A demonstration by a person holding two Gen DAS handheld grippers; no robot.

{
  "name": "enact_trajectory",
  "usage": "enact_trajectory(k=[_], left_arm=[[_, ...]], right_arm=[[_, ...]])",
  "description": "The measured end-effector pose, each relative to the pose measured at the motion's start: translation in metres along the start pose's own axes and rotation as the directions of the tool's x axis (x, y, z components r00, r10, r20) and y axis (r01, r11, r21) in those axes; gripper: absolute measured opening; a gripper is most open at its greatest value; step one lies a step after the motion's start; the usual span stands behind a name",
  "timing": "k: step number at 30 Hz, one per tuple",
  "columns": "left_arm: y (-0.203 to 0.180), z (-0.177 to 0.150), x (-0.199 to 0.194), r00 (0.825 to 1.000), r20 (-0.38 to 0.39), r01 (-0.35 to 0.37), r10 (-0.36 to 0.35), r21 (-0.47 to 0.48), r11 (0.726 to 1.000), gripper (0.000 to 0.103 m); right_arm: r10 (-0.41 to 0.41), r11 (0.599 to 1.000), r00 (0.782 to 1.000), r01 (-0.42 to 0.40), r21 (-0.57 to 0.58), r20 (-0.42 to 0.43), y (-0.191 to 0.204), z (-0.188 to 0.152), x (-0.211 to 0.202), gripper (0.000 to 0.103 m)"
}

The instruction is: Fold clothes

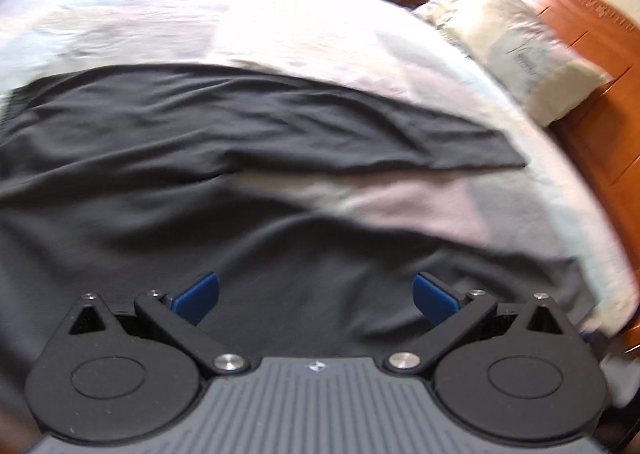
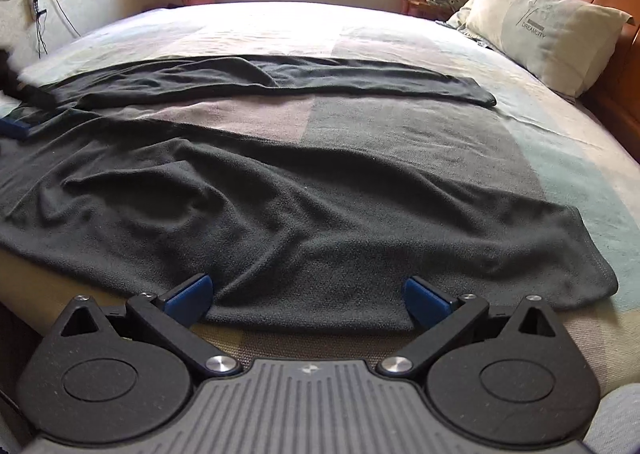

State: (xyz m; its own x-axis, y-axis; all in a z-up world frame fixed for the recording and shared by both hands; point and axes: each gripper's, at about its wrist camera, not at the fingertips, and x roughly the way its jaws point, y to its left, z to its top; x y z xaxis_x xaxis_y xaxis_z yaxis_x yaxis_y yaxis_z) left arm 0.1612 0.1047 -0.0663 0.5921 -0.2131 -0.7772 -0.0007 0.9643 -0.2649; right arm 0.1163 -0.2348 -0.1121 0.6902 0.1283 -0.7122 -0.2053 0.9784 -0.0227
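The right tongs [image 2: 306,296] are spread wide and empty, with the near hem of the dark trousers [image 2: 280,206] lying between the two blue pads [image 2: 188,296]; nothing is pinched yet. The left tongs [image 1: 316,296] are likewise spread and held above the same cloth, near what seems to be the waist end (that view is blurred, so whether they touch the fabric cannot be told). The trousers are laid flat across the bed [image 2: 400,126], one leg close to the near edge and the other leg [image 2: 320,80] stretched further back, with a wedge of patchwork bedcover showing between them.

The step in hand is judged to be the first fold, the near leg being brought over the far one. It would be done best if the hem were taken low and squarely, so that both layers of the soft fleece are caught, not only the top one. The two ends should be lifted together and carried evenly, as wrinkles in the middle would otherwise be folded in. The pillow [image 2: 544,22] lies well apart and should not interfere.
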Motion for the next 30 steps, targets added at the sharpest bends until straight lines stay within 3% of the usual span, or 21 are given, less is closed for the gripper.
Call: enact_trajectory(k=[3, 6, 11, 15, 20, 24, 27, 29, 30], left_arm=[[0.021, -0.013, -0.003, 0.993, -0.034, -0.111, 0.112, 0.021, 0.994, 0.102], [0.046, -0.018, -0.001, 0.982, -0.066, -0.177, 0.175, -0.010, 0.984, 0.102], [0.063, -0.024, -0.008, 0.988, -0.063, -0.144, 0.143, -0.014, 0.989, 0.102], [0.079, -0.030, -0.020, 0.987, -0.040, -0.158, 0.156, -0.075, 0.985, 0.102], [0.105, -0.036, -0.032, 0.970, -0.057, -0.243, 0.237, -0.141, 0.960, 0.102], [0.119, -0.042, -0.037, 0.975, -0.045, -0.223, 0.219, -0.173, 0.959, 0.102], [0.119, -0.043, -0.038, 0.975, -0.041, -0.222, 0.218, -0.160, 0.962, 0.102], [0.118, -0.044, -0.038, 0.974, -0.038, -0.227, 0.224, -0.147, 0.963, 0.102], [0.117, -0.045, -0.038, 0.974, -0.036, -0.228, 0.225, -0.140, 0.963, 0.102]], right_arm=[[0.028, 1.000, 1.000, -0.028, -0.002, -0.014, 0.001, 0.007, -0.003, 0.103], [0.101, 0.995, 0.995, -0.101, 0.002, 0.026, 0.009, 0.019, -0.012, 0.103], [0.210, 0.978, 0.974, -0.208, -0.027, 0.080, 0.030, 0.045, -0.023, 0.103], [0.259, 0.963, 0.962, -0.251, -0.101, 0.081, 0.061, 0.067, -0.019, 0.103], [0.423, 0.888, 0.906, -0.409, -0.208, 0.023, 0.110, 0.078, -0.012, 0.103], [0.552, 0.783, 0.830, -0.547, -0.296, -0.074, 0.164, 0.074, -0.004, 0.103], [0.612, 0.722, 0.776, -0.627, -0.294, -0.152, 0.192, 0.068, 0.012, 0.103], [0.605, 0.727, 0.770, -0.638, -0.253, -0.204, 0.199, 0.065, 0.026, 0.103], [0.591, 0.743, 0.779, -0.627, -0.236, -0.210, 0.198, 0.063, 0.032, 0.103]])
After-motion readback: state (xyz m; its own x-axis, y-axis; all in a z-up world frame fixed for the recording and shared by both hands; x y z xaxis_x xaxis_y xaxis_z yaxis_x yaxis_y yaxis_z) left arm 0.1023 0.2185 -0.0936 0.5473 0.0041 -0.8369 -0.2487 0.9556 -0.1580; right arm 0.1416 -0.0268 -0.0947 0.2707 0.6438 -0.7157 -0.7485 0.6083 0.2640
